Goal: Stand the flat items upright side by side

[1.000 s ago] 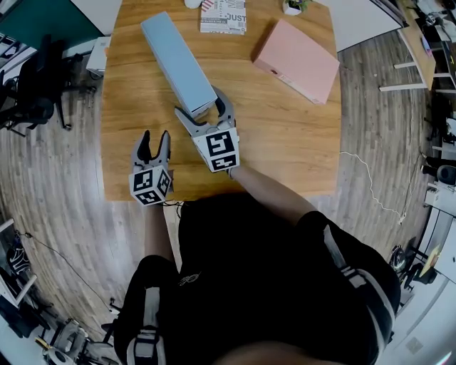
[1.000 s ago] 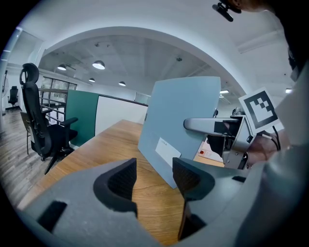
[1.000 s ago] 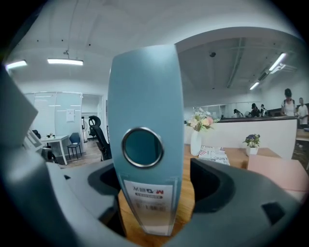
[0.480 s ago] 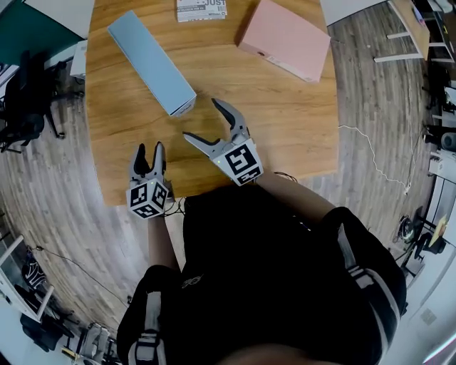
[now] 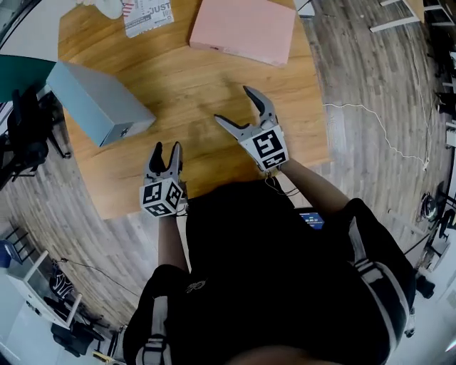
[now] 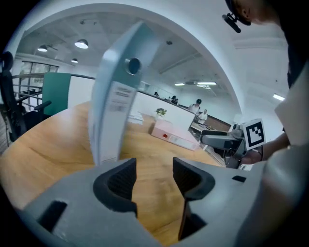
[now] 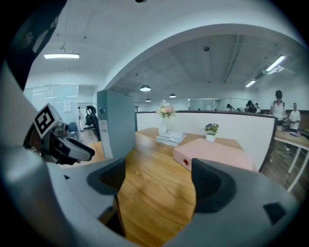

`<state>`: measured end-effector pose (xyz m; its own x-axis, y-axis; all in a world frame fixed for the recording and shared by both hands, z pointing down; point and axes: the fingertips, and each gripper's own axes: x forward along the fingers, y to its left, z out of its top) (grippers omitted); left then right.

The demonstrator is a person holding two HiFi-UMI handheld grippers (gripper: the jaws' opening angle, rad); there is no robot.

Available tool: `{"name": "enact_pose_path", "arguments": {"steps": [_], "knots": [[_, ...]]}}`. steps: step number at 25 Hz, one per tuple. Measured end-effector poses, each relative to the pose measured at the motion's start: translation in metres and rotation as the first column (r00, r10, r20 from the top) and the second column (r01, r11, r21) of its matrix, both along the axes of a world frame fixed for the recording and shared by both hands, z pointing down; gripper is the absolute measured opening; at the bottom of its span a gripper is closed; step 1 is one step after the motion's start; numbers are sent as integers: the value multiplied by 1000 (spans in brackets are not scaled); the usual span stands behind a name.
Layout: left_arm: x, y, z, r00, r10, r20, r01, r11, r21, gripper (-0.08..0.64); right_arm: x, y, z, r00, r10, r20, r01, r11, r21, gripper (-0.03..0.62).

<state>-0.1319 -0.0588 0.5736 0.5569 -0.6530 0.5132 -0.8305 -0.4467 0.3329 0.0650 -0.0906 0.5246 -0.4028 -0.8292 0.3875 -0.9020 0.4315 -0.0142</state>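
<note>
Seen from above, a person in a dark top [image 5: 285, 271] is pictured at the near edge of a wooden table [image 5: 206, 78], with a gripper held in each hand. The left gripper [image 5: 166, 147] is held over the near edge of the table. Its jaws are seen partly spread in the left gripper view, with only bare wood between them and nothing gripped. The right gripper [image 5: 234, 105] is held at 2 o'clock from the left one, further in over the table. Its jaws are spread wide, and nothing is pinched between them.

At 10 o'clock from the left gripper, near the table's left edge, a blue binder [image 5: 100, 103] is seen standing upright on its own, touched by neither gripper. Its labelled spine is turned toward the person. At 12 o'clock from the right gripper, toward the far edge, a pink binder [image 5: 242, 28] is seen lying flat, well apart from the blue one. The two binders are therefore not yet set side by side.

At 9 o'clock from the pink binder, a small stack of magazines [image 5: 148, 14] is laid by the far edge. In the right gripper view a vase [image 7: 165, 120] of flowers is shown standing on that stack, and a small potted plant [image 7: 211, 129] is placed just behind the pink binder.
</note>
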Motion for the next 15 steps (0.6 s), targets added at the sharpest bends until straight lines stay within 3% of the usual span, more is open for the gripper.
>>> {"name": "enact_pose_path", "arguments": {"steps": [5, 8, 11, 15], "knots": [[113, -84, -23, 992, 121, -24, -118, 986, 115, 268, 109, -7, 14, 988, 154, 27, -154, 988, -9, 426], [153, -147, -29, 988, 154, 23, -155, 974, 164, 269, 165, -14, 23, 954, 281, 108, -278, 960, -43, 424], [180, -204, -19, 985, 151, 79, -161, 975, 152, 301, 208, -32, 34, 906, 372, 200, -360, 928, -96, 422], [205, -251, 9, 987, 127, 102, -137, 986, 94, 348, 245, -55, 55, 848, 447, 284, -417, 894, -162, 420]]}}
